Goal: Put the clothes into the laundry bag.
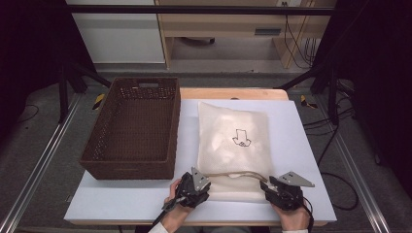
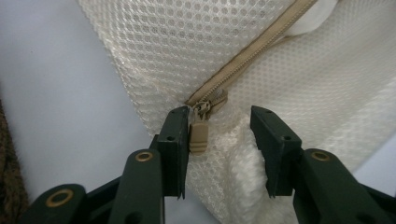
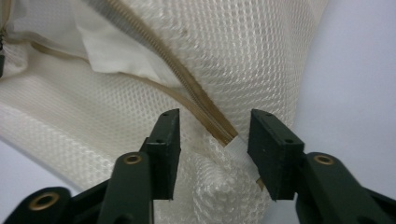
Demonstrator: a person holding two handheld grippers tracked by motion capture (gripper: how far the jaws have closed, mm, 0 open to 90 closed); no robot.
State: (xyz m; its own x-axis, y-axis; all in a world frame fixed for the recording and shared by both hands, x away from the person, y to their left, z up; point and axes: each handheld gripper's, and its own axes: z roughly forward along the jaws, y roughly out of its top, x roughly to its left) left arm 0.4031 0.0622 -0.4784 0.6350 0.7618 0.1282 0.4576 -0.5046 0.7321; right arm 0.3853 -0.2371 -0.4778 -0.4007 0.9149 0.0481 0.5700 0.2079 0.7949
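This looks like a lab or test room rigged for recording, not a home. The surface (image 1: 301,160) is a small wooden board under a plain white sheet, and it sits inside a metal frame with rails (image 1: 46,160) running along both sides. Black curtains (image 1: 29,43) close off left and right. Loose cables (image 1: 335,131) trail across grey carpet (image 1: 369,160), and yellow-and-black hazard tape (image 1: 98,100) marks the floor by the frame legs. Behind stands bare light-wood office furniture (image 1: 233,24) with more wires hanging at its side.
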